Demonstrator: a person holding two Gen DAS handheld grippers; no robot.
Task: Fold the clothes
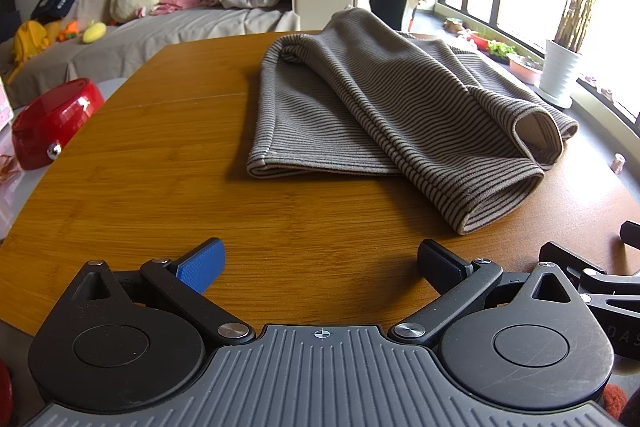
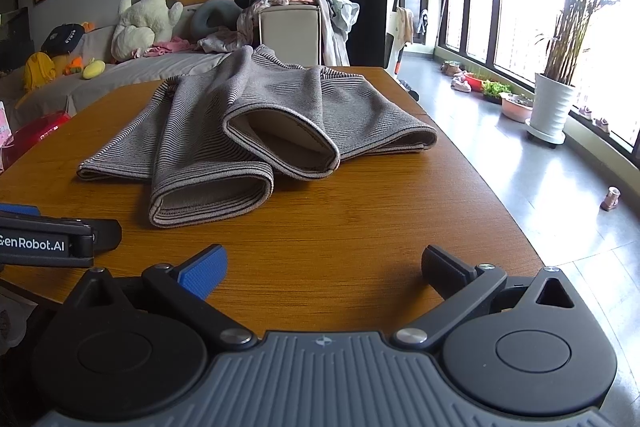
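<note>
Striped garment (image 1: 384, 107), partly folded, lies mid-tabletop (image 1: 168, 163), at 12 o'clock from my left tongs (image 1: 320, 267) and 11 o'clock from my right tongs (image 2: 324, 269). Both tongs stand released and empty, low over the near tabletop, well short of the cloth. I judge the knit soft, light and limp: it will drape and sag, so I would pinch a hemmed cuff (image 2: 212, 199) or the bottom hem (image 1: 320, 167), through all layers. Open wood surrounds the cloth, widest at 6 and 9 o'clock; the tabletop edge (image 2: 480, 163) drops away at 3 o'clock. A red appliance (image 1: 52, 123) sits at 9 o'clock.
</note>
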